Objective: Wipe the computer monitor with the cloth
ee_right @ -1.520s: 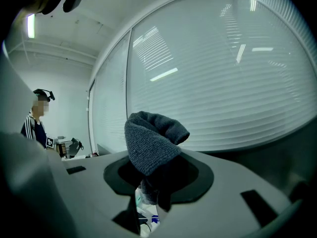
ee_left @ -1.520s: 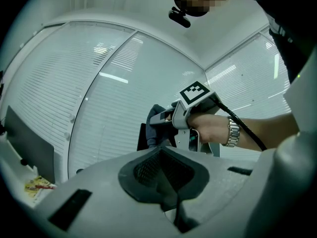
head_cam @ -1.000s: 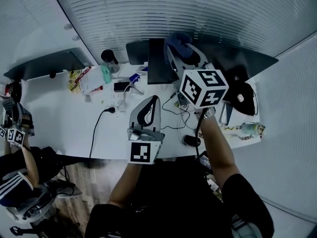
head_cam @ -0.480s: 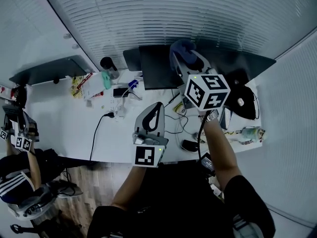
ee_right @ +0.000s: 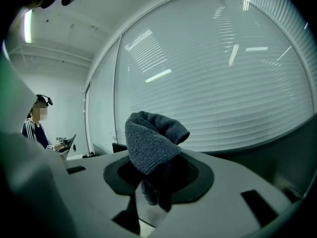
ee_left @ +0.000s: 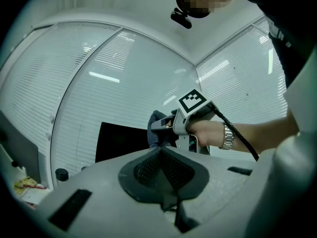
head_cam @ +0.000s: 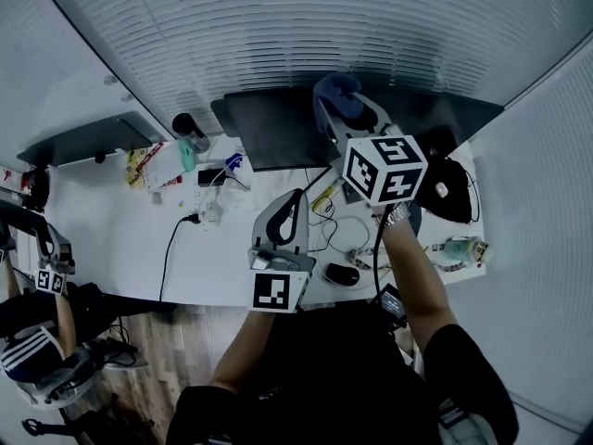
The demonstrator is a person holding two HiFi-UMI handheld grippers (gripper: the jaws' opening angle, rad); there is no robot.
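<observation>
The cloth is pinched in the jaws of the right gripper and is held at the upper edge of the monitor; contact with the screen cannot be confirmed. Wiping is judged to be at an early stage, with most of the screen left to do. The left gripper is pressed together on nothing above the white desk, across which cables are strewn. Slatted blinds are seen behind the desk.
</observation>
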